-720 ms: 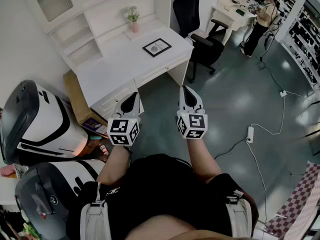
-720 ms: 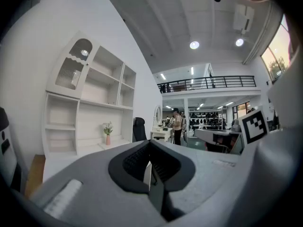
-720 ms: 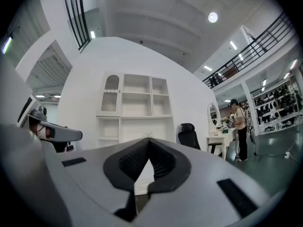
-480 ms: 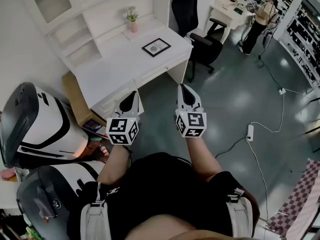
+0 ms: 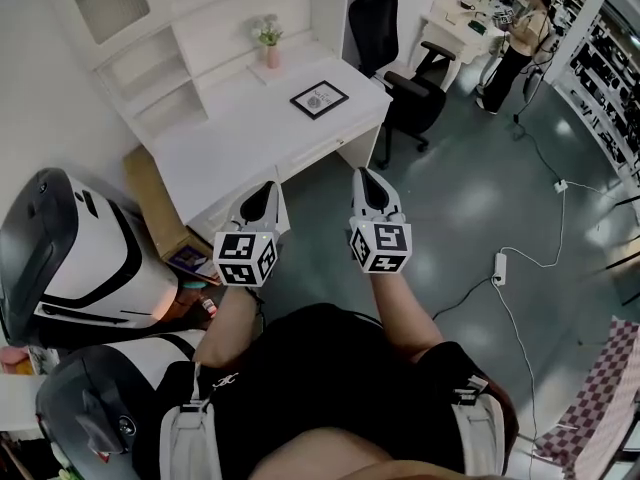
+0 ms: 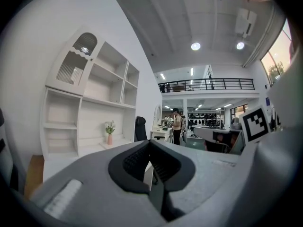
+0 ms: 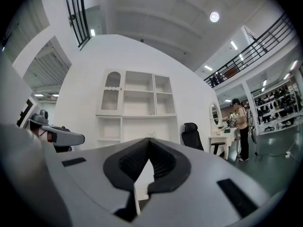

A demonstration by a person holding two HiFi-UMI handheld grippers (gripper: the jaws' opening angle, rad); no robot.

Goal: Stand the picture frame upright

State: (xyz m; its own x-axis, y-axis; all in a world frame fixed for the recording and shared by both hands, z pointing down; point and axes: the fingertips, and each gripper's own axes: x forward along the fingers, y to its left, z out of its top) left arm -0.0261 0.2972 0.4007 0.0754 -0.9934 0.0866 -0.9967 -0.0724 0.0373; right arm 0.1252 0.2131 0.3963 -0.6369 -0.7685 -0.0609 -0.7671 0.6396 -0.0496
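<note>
Changed next to nothing vs. a moment ago. Kept L gripper (image 5: 266, 192) & R gripper (image 5: 369, 180) shut, empty, near side of desk (image 5: 240, 133). Saw frame (image 5: 319, 99) flat on desk, far, well apart. Meant approach not yet begun.

— What do you see ahead of you?
— On my white tabletop (image 5: 230, 128), a pink vase (image 5: 271, 56) stands far back, under the shelves (image 5: 160, 28).
— And to the right?
— A black office chair (image 5: 400, 78) stands just beside it. A power strip (image 5: 499, 268) lies on the floor nearer me, and a person (image 5: 515, 43) stands far off.
</note>
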